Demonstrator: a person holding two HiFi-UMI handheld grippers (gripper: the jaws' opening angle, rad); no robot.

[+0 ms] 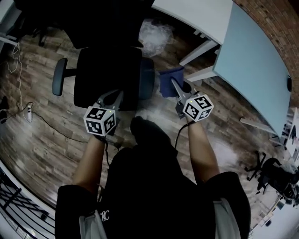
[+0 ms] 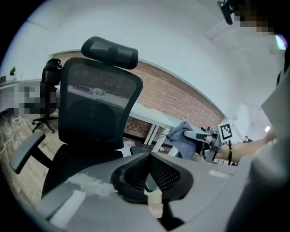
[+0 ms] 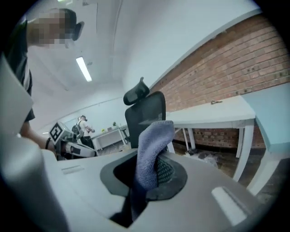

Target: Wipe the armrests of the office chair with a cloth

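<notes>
Evidently the blue-grey terry cloth (image 1: 169, 80) should handle soft, light and floppy, so a bunched fold is the place to grip it. The right gripper (image 1: 177, 87) pinches it so, just beside the black mesh office chair's (image 1: 107, 74) nearer grey-blue armrest (image 1: 146, 78). The left gripper (image 1: 112, 99) is pressed together, empty, at the seat's front edge. One cloth, one chair, two armrests — the far armrest (image 1: 60, 77) is well apart.

Floor: wood planks (image 1: 42, 149) | standing: office chair (image 1: 107, 77), white desk (image 1: 196, 14) | lying: cable (image 1: 46, 122), power strip (image 1: 29, 112), crumpled plastic (image 1: 156, 33)
</notes>
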